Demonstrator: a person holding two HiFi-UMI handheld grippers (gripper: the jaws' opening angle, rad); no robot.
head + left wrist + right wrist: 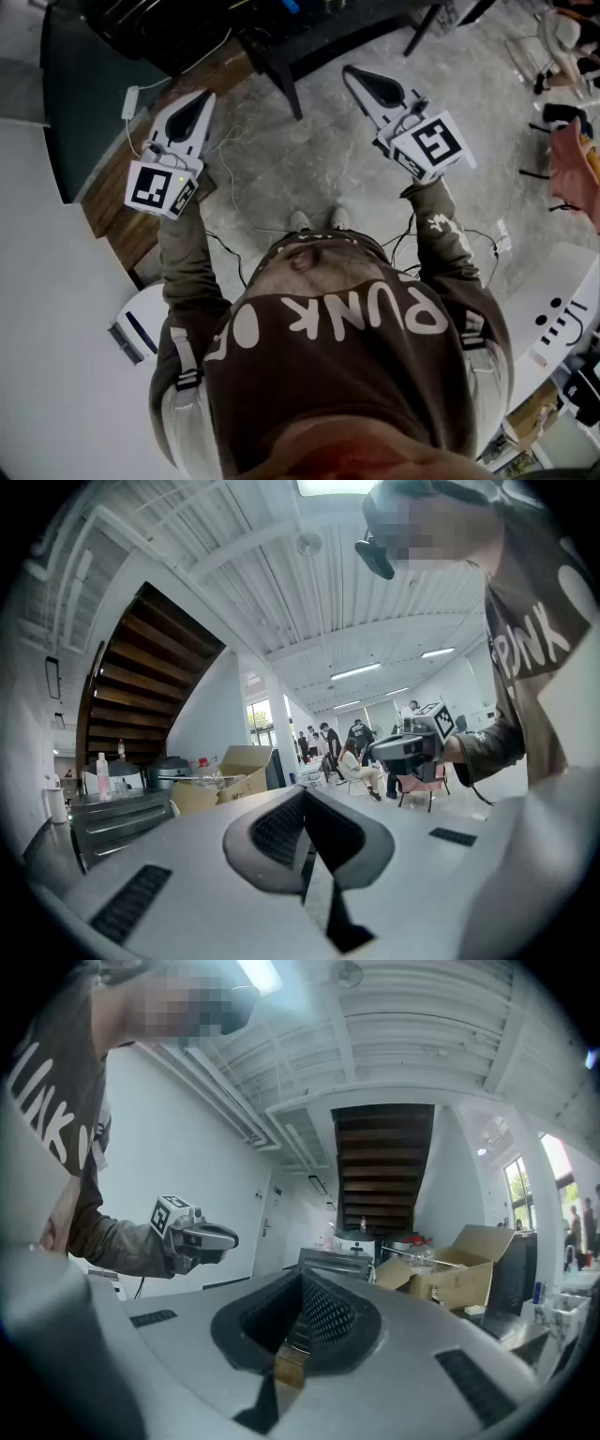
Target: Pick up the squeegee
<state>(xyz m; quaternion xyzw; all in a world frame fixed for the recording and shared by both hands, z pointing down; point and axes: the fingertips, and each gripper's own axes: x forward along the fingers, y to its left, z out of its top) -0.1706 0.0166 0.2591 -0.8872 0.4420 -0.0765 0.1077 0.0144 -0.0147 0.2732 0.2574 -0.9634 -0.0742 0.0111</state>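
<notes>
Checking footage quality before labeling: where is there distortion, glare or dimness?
Both gripper views: strong fisheye, black vignetted corners. Left gripper view: ceiling light blown out. Right gripper view: window overexposed, staircase murky. Head view: dim, curved at edges.

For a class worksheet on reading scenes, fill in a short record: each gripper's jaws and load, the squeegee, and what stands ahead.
Left gripper: jaws together, empty
Right gripper: jaws together, empty
Squeegee: in no view
Ahead: cardboard box, staircase
Underfoot: floor
</notes>
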